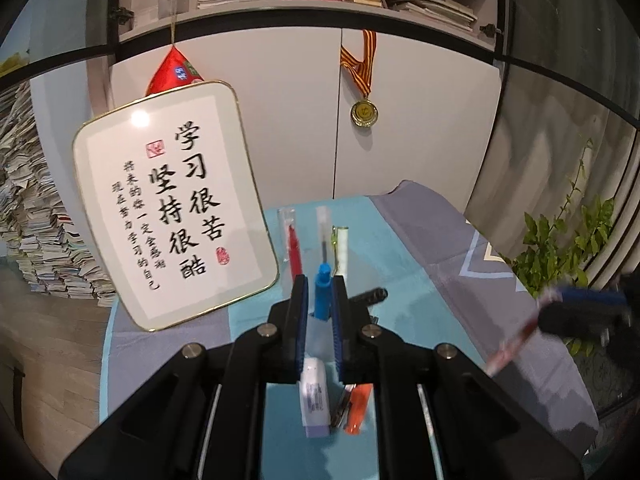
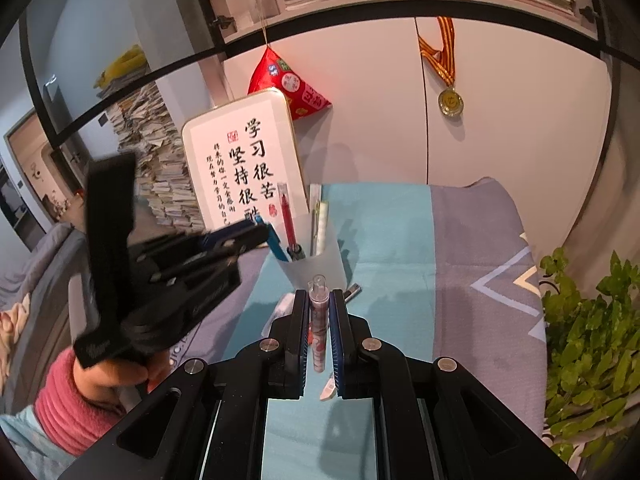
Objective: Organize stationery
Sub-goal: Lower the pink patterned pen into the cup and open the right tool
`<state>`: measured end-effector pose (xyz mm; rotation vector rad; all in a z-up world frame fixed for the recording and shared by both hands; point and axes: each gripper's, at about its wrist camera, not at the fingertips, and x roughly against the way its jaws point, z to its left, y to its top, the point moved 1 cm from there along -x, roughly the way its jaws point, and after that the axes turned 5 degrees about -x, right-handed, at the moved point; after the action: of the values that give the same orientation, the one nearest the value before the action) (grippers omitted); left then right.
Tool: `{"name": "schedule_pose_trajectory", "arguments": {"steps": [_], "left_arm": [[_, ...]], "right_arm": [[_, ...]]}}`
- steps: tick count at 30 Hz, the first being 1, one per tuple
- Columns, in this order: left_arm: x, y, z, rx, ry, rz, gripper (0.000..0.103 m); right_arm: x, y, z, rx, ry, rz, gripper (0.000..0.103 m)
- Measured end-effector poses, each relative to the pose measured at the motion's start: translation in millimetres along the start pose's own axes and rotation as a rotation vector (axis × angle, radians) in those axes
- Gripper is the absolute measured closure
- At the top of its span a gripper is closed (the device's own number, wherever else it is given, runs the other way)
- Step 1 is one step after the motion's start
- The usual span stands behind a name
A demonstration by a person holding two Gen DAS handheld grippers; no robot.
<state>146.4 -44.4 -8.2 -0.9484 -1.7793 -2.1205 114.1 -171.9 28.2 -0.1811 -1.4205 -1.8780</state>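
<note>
your cup (image 2: 316, 268) stands on the cloth (image 2: 392, 232) just in front of the plaque (image 2: 244, 164). it is translucent, and in it stand a red pen (image 2: 288, 216), a black pen (image 2: 297, 252), a white pen (image 2: 314, 216) and a cream pen (image 2: 323, 224), all upright or nearly so. your left gripper (image 1: 319, 292) is pinching a blue pen (image 1: 322, 292), its long axis running up along the fingers, lower end in the cup, slightly tilted in the right view. your right gripper (image 2: 319, 304) is pinching a clear pen (image 2: 319, 320) with a reddish print, long axis along the fingers, capped end pointing away from you toward the cup. below your left gripper an eraser (image 1: 315, 400) and an orange pen (image 1: 358, 408) lie on the cloth.
</note>
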Motion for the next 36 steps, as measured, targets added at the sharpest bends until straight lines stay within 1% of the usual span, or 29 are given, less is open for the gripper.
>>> {"name": "schedule_pose_trajectory", "arguments": {"steps": [2,3,4,6,9,12,16,19,23,36], "left_arm": [[7.5,-4.3,1.6,0.005,0.005,-0.010,0.091],[13.4,-7.8,3.8,0.008,0.011,-0.017,0.086],[16.8,-9.8,4.8,0.010,0.015,-0.021,0.079],[27.6,-16.1,8.6,0.013,0.033,-0.038,0.072],[38.7,-22.4,12.8,0.009,0.047,-0.052,0.072],[45.7,-27.9,17.8,0.015,0.042,-0.048,0.069],[50.4,-33.1,20.4,0.012,0.042,-0.045,0.069],[52.5,-36.7,21.8,0.004,0.045,-0.041,0.067],[53.9,-40.0,26.4,0.007,0.042,-0.037,0.067],[44.8,-51.5,25.6,0.000,0.030,0.001,0.067]], "right_arm": [[2.4,6.7,1.3,0.001,-0.007,-0.014,0.092],[3.7,11.5,2.5,0.002,-0.011,-0.024,0.092],[4.6,16.0,3.5,0.003,-0.015,-0.032,0.092],[6.8,24.0,5.7,0.004,-0.022,-0.049,0.092],[13.0,37.4,10.4,0.014,-0.049,-0.095,0.092],[17.4,57.5,16.8,0.010,-0.053,-0.143,0.092],[11.8,76.5,28.0,0.023,-0.083,-0.182,0.092],[-2.3,86.2,33.8,0.027,-0.079,-0.171,0.092],[-20.4,89.6,36.1,0.030,-0.097,-0.155,0.092],[-60.4,81.6,26.2,0.008,-0.105,-0.080,0.092]]}}
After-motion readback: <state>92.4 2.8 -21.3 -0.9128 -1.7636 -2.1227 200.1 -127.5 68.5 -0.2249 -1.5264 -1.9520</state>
